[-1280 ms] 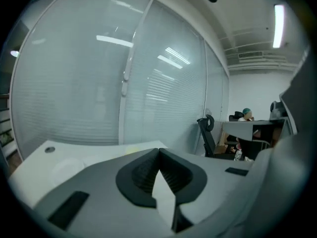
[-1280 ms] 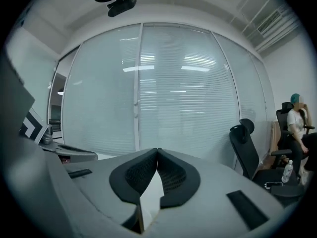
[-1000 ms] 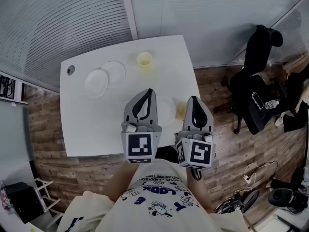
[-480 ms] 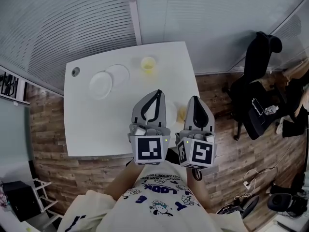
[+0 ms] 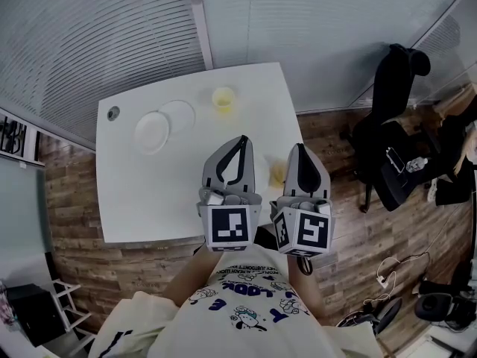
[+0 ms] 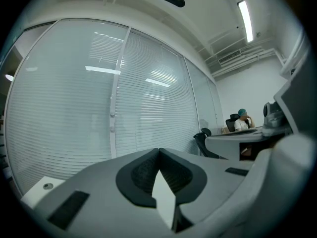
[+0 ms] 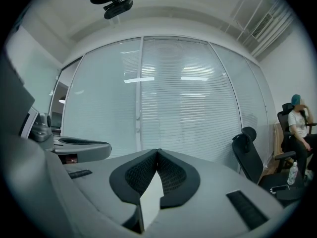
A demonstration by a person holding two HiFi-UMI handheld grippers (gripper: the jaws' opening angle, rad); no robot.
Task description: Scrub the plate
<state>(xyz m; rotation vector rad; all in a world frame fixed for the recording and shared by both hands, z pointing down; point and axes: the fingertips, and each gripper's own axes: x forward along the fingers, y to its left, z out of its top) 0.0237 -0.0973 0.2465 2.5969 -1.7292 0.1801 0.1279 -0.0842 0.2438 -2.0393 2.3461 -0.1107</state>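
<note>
my left tool (image 5: pixel 241 139) closed, empty, right tool (image 5: pixel 299 150) same, both over near edge of tabletop (image 5: pixel 149 196), yellow item (image 5: pixel 277 174) between them, two plates (image 5: pixel 151 132) and cup (image 5: pixel 223 98) far side

Near plate: your left claw (image 5: pixel 241 140) covers most of the plate (image 5: pixel 263 173), and only a pale sliver shows between the two claws.
Yellow thing: the yellow thing (image 5: pixel 277 174) sits half behind your right claw (image 5: pixel 299 149), so you cannot tell what it is.
Table corner: the round dot (image 5: pixel 113 113) on the table (image 5: pixel 141 192) is too small to name.
Cup: what the yellow cup (image 5: pixel 223 98) holds is too small to make out.
</note>
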